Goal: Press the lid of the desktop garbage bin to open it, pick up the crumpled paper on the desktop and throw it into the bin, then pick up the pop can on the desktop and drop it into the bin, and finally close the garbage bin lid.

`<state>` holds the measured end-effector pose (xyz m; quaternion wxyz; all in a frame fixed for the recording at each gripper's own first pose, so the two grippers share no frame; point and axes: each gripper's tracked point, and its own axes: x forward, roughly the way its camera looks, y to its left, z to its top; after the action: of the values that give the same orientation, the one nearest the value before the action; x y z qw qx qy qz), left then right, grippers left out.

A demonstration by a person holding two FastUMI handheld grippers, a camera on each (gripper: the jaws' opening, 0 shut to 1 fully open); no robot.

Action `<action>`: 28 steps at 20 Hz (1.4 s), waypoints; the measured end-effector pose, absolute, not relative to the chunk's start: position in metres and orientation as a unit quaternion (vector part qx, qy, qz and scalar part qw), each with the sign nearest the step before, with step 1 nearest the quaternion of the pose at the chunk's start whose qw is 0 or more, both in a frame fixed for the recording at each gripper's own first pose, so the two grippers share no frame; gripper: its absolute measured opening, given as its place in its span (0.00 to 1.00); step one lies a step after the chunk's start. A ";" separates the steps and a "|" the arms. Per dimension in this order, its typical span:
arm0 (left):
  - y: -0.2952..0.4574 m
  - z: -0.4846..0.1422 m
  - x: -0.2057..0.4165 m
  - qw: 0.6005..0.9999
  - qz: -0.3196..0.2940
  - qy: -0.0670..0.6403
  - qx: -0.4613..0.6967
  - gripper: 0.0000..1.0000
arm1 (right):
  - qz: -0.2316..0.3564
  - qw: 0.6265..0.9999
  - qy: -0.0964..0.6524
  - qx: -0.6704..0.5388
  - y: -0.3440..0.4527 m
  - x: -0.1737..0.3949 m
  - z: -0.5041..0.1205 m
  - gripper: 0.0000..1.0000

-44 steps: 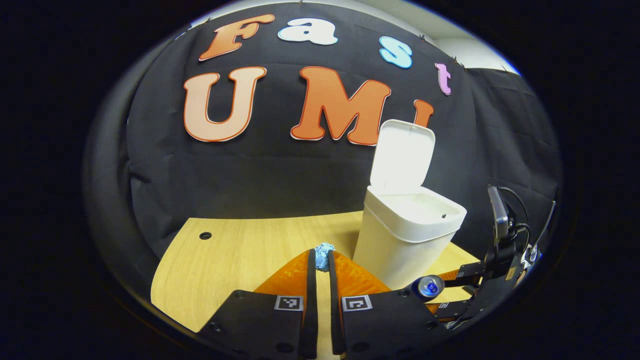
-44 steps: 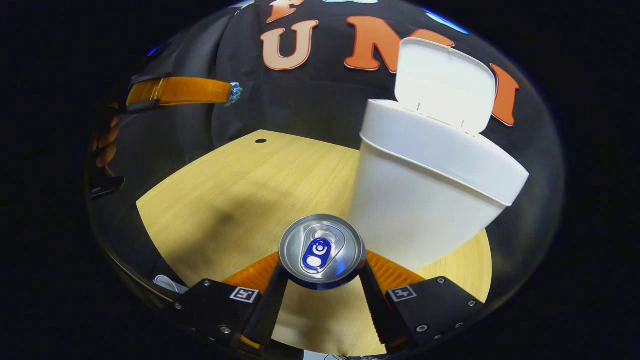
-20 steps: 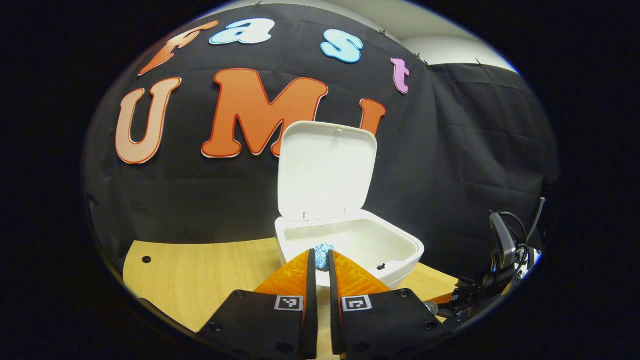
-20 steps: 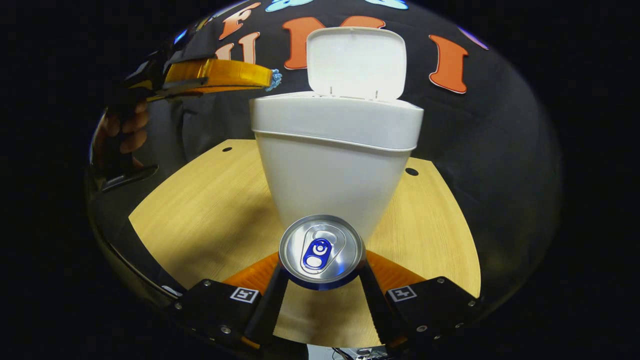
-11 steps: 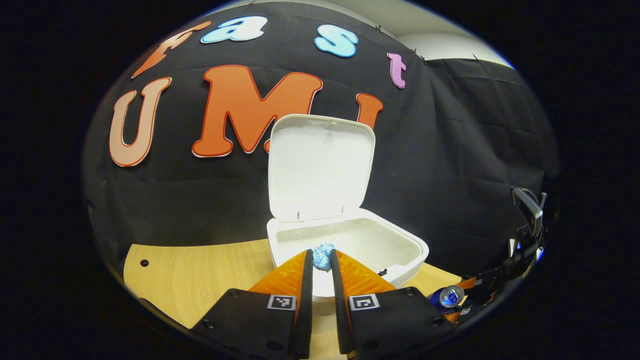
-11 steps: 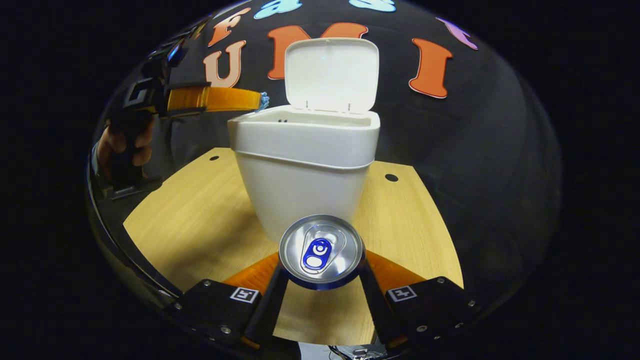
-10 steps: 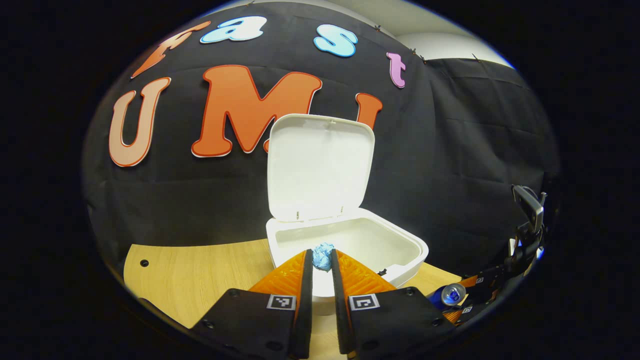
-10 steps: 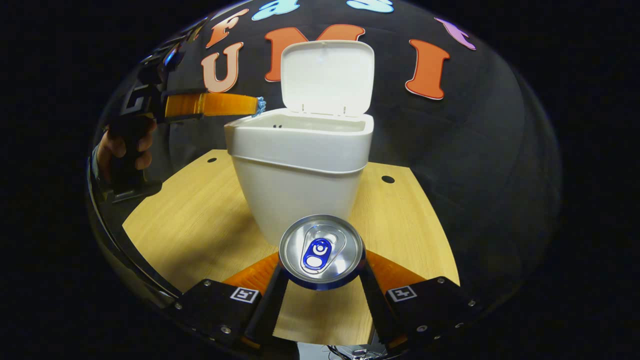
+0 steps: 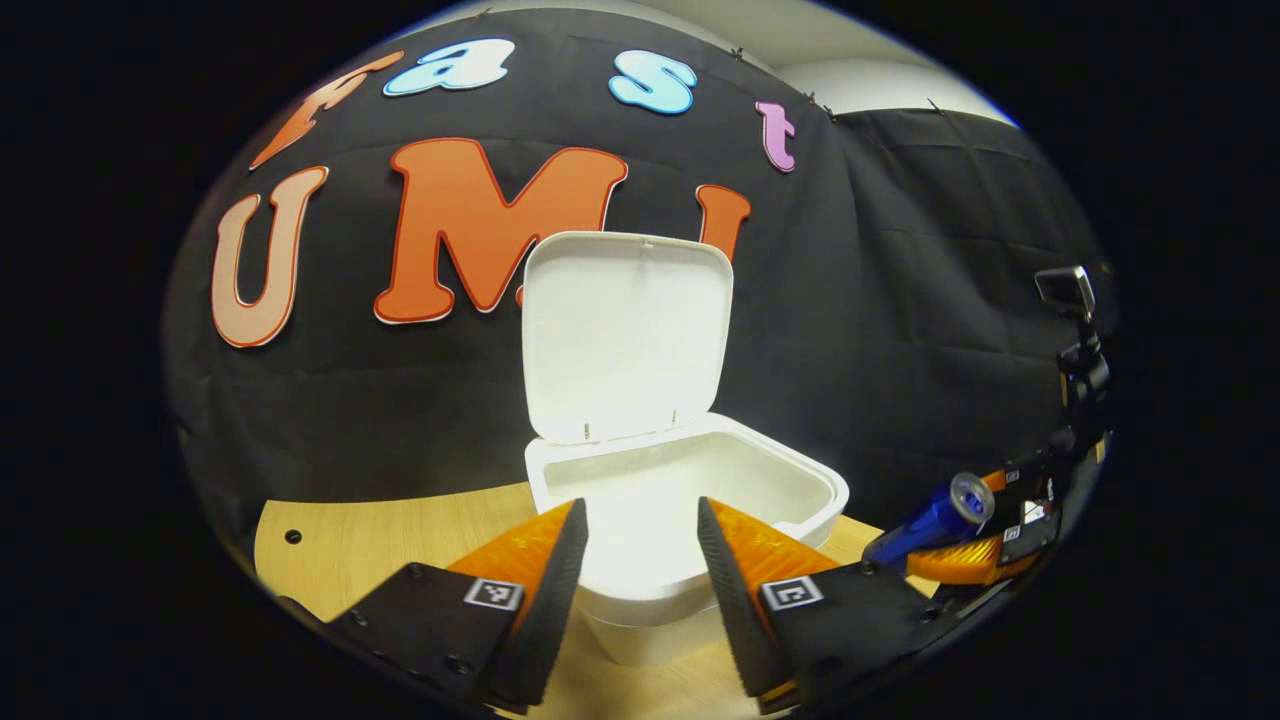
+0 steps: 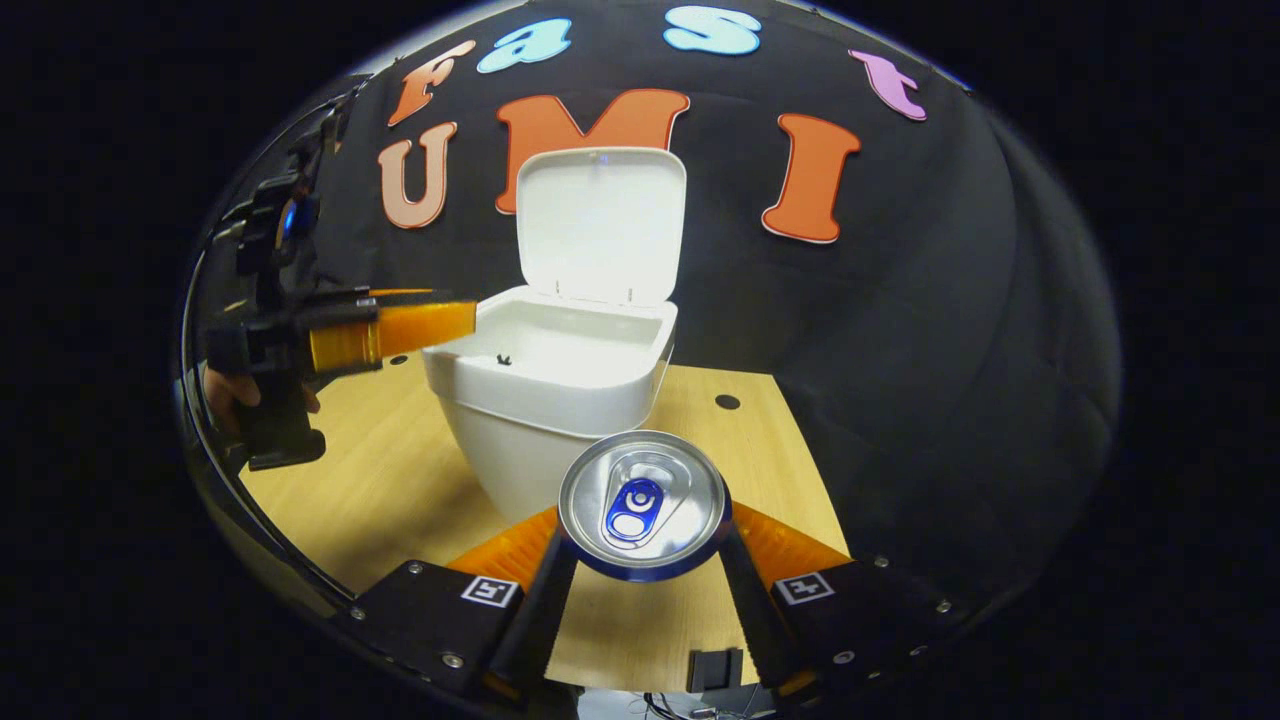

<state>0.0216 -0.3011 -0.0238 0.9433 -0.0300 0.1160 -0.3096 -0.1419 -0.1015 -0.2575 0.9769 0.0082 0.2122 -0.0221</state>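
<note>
Your left claw (image 9: 633, 575) had just let go: half a second earlier its fingers were pinched together on the blue crumpled paper, and at this moment they stood wide apart with nothing between them, poised over the near-left rim of the desktop garbage bin (image 9: 800, 480). The wad was no longer at the fingertips, and you could not see it inside the white bin, so it had most likely dropped in; that is a judgement, not something shown. The lid (image 9: 625, 335) stood upright at the far side, leaving the mouth fully open.

Your right claw (image 10: 643, 560) was clamped on the pop can (image 10: 642, 500), one finger on each side of it, the top facing the camera. Seen from the left gripper view, the can (image 9: 930, 515) hung tilted in the air, to the right of the bin and clear of the counter (image 9: 400, 525). It had also risen since the moment before.

So the paper step looked finished. What remained was to carry the can over the opening, part the right claw, and then press the lid shut. Your left claw sat over the rim and would need to clear out first.
</note>
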 end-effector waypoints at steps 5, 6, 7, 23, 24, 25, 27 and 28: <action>-0.293 -0.021 0.018 0.945 -0.303 0.115 -0.035 0.94 | -0.025 0.979 0.202 -0.005 -0.109 -0.143 -0.232 0.78; -0.290 -0.022 0.017 0.946 -0.300 0.115 -0.033 0.95 | -0.024 0.979 0.201 -0.008 -0.110 -0.143 -0.228 0.78; -0.286 -0.023 0.015 0.947 -0.297 0.116 -0.032 0.99 | -0.023 0.980 0.200 -0.011 -0.110 -0.143 -0.224 0.78; -0.228 -0.032 -0.004 0.959 -0.248 0.130 -0.039 0.98 | -0.016 0.990 0.137 -0.016 -0.121 -0.121 -0.142 0.78; -0.225 -0.032 -0.005 0.960 -0.243 0.130 -0.040 0.99 | -0.011 0.991 0.133 -0.015 -0.116 -0.114 -0.138 0.78; -0.220 -0.033 -0.006 0.961 -0.238 0.131 -0.040 0.98 | -0.007 0.991 0.131 -0.015 -0.112 -0.109 -0.136 0.73; -0.212 -0.034 -0.008 0.964 -0.228 0.132 -0.040 0.98 | 0.005 0.992 0.127 -0.016 -0.107 -0.101 -0.133 0.78; -0.207 -0.034 -0.009 0.965 -0.222 0.133 -0.039 0.98 | 0.012 0.992 0.125 -0.017 -0.103 -0.096 -0.133 0.78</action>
<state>-0.0089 -0.2074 -0.0337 0.9651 -0.0395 0.1326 -0.2224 -0.0957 -0.1029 -0.1328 0.9919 -0.0173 0.1254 0.0124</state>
